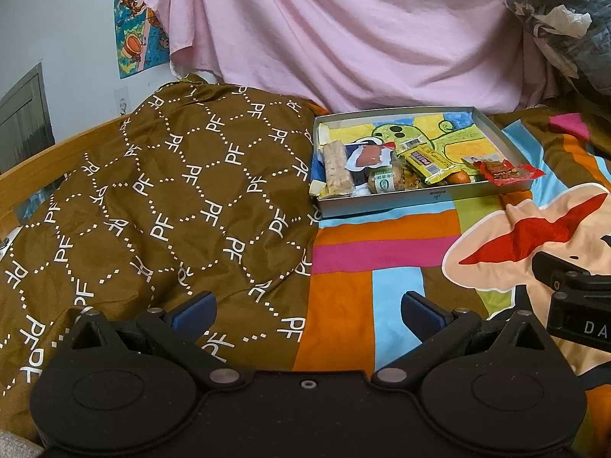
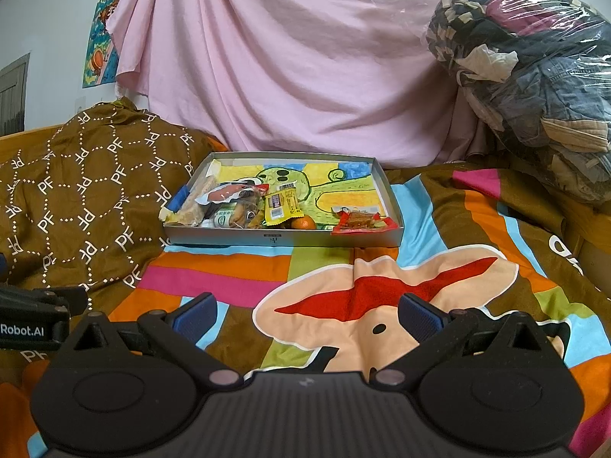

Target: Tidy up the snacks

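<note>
A shallow grey box (image 1: 385, 200) (image 2: 282, 239) with a colourful drawing inside lies on the bed. Snacks lie along its near side: a pale bar (image 1: 336, 170) (image 2: 193, 204), a yellow packet (image 1: 429, 160) (image 2: 280, 206), a green-labelled pack (image 1: 383, 182) (image 2: 223, 218), an orange fruit (image 1: 458, 178) (image 2: 303, 223) and a red packet (image 1: 508, 171) (image 2: 362, 223) resting on the rim. My left gripper (image 1: 307, 311) is open and empty, well short of the box. My right gripper (image 2: 307, 315) is open and empty, also short of it.
A brown patterned quilt (image 1: 164, 198) (image 2: 76, 191) is heaped left of the box. A striped cartoon bedspread (image 1: 382, 252) (image 2: 382, 297) covers the bed. A pink sheet (image 1: 343, 30) hangs behind. A plastic-wrapped bundle of clothes (image 2: 534, 76) sits at the right.
</note>
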